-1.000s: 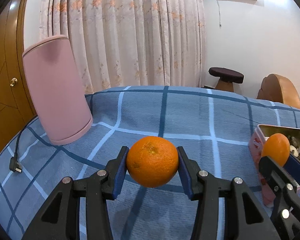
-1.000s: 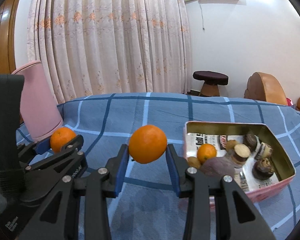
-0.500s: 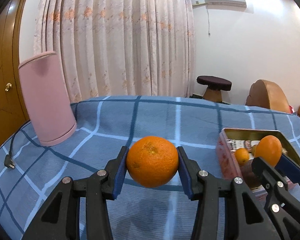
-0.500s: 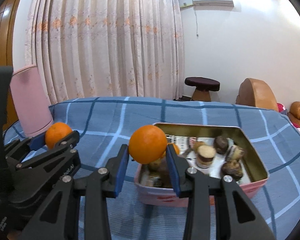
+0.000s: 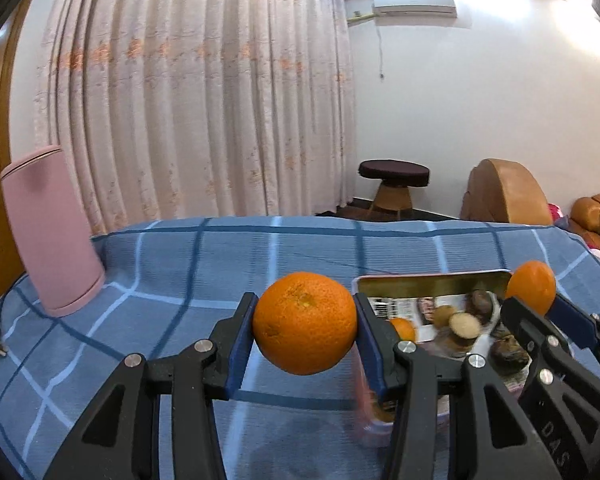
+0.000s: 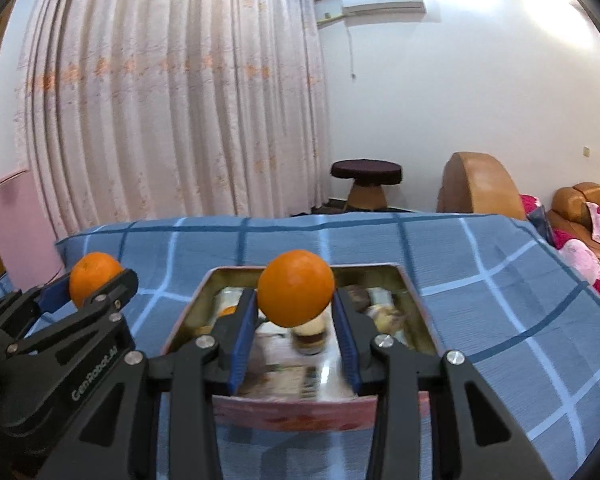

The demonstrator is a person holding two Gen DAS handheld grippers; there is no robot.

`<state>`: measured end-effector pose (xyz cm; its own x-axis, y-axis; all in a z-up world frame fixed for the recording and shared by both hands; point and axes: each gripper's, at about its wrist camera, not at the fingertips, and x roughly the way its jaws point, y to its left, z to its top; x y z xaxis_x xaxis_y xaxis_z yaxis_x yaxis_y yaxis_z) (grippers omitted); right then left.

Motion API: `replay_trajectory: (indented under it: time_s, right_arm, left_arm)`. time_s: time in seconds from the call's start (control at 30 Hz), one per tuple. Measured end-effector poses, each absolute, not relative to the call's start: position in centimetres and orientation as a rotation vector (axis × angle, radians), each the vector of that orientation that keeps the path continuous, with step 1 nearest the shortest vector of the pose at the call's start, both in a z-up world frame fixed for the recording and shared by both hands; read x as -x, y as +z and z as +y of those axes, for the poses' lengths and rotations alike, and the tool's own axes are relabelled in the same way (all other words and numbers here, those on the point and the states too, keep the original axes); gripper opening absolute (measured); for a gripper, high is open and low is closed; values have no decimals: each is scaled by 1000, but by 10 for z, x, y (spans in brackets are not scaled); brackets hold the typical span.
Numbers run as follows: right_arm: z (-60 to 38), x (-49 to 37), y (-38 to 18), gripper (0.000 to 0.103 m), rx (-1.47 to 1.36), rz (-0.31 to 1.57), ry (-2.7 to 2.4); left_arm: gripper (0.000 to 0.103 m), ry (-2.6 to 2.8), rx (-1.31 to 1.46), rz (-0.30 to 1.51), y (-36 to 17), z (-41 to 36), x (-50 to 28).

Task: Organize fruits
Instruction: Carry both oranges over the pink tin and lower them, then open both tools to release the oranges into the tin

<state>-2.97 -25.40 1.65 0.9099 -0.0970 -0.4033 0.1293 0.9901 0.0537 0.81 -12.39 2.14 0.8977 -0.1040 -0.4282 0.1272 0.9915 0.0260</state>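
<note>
2 oranges carried at the tin
The left claw [image 5: 305, 322] grips an orange [image 5: 305, 322]; the right claw [image 6: 296, 289] grips another orange [image 6: 296, 289] above the tin [image 6: 188, 312].

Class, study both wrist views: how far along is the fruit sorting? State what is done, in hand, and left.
Done: a small orange already lies in the tin.
In hand: the left gripper clamps one orange; the right gripper holds another orange above the tin.
Left: placing both inside.
</note>
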Motion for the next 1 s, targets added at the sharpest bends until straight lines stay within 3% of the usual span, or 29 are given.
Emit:
replay_trajectory:
  time_s: [0.57,1.0]
  right_arm:
    - [-301,15,22,41,-78,395,-209]
    - [-301,-22,-1,41,-87,550,-107]
  left_arm:
    - [49,-219,-54,477,16,-179,-31]
    - [49,-222,-56,603,-4,-179,-58]
